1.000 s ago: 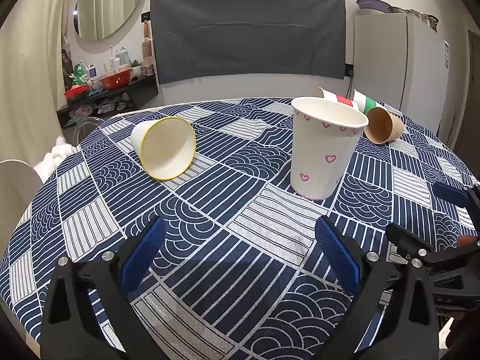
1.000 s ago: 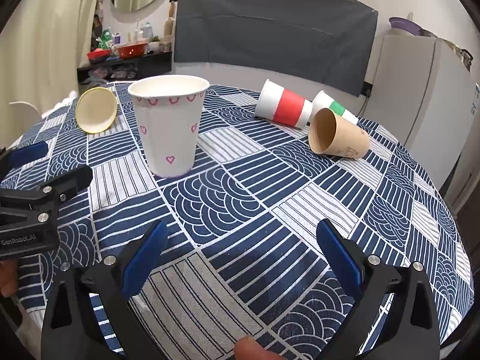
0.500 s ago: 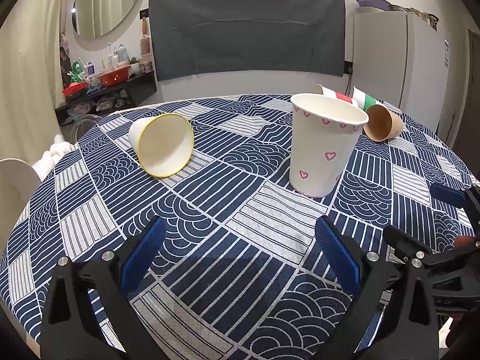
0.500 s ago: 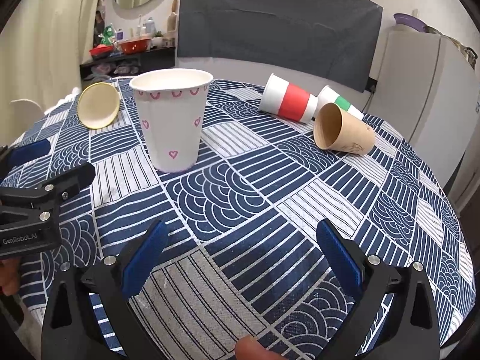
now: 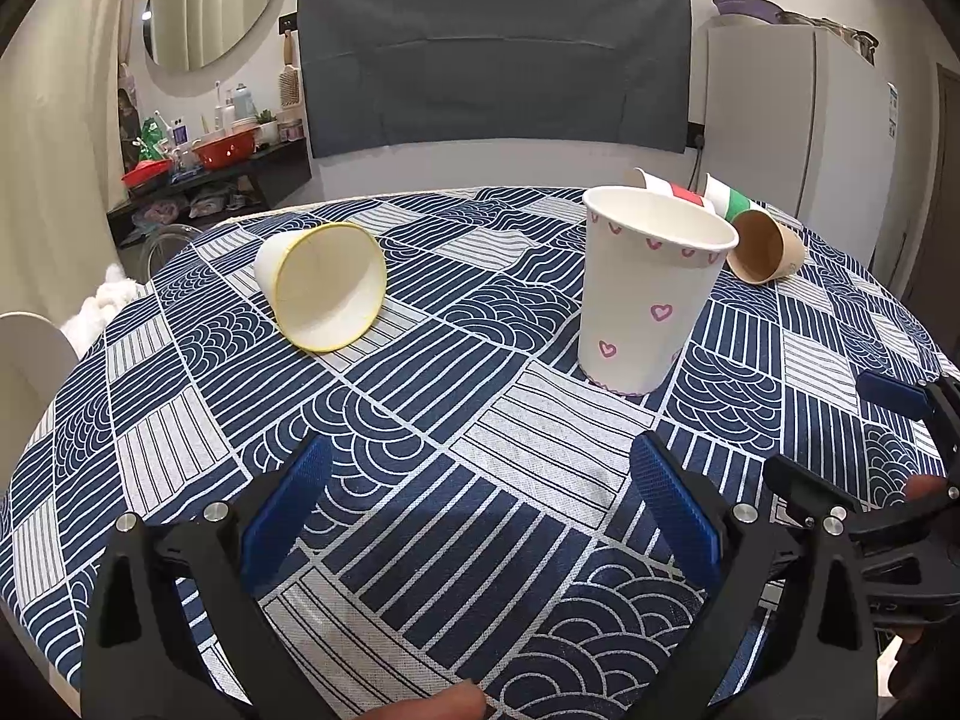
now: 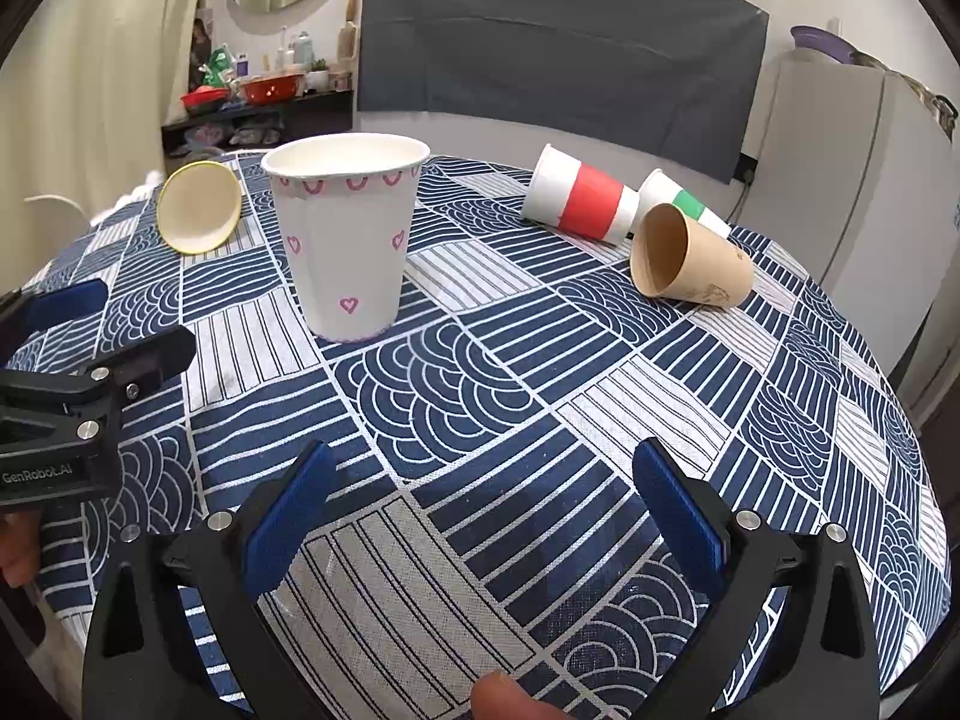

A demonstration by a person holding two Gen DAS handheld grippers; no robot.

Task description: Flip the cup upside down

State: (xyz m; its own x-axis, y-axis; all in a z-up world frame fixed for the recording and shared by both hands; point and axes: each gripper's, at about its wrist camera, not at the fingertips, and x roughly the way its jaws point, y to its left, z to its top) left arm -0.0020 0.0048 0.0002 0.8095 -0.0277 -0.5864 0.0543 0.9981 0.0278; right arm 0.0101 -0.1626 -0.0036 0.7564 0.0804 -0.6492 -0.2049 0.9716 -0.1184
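A white paper cup with pink hearts (image 5: 648, 294) stands upright, mouth up, on the table; it also shows in the right wrist view (image 6: 345, 246). My left gripper (image 5: 480, 516) is open and empty, short of the cup and to its left. My right gripper (image 6: 480, 510) is open and empty, short of the cup and to its right. The right gripper shows at the right edge of the left wrist view (image 5: 888, 456). The left gripper shows at the left edge of the right wrist view (image 6: 90, 336).
A round table with a blue and white patterned cloth (image 5: 420, 420) holds other cups on their sides: a yellow-rimmed cup (image 5: 321, 294) at the left, a red-banded cup (image 6: 579, 201), a green-banded cup (image 6: 684, 204) and a brown cup (image 6: 690, 261) at the back right. A fridge (image 5: 792, 120) stands behind.
Both grippers have moved a little nearer the heart cup and slightly upward. Nothing on the table has moved.
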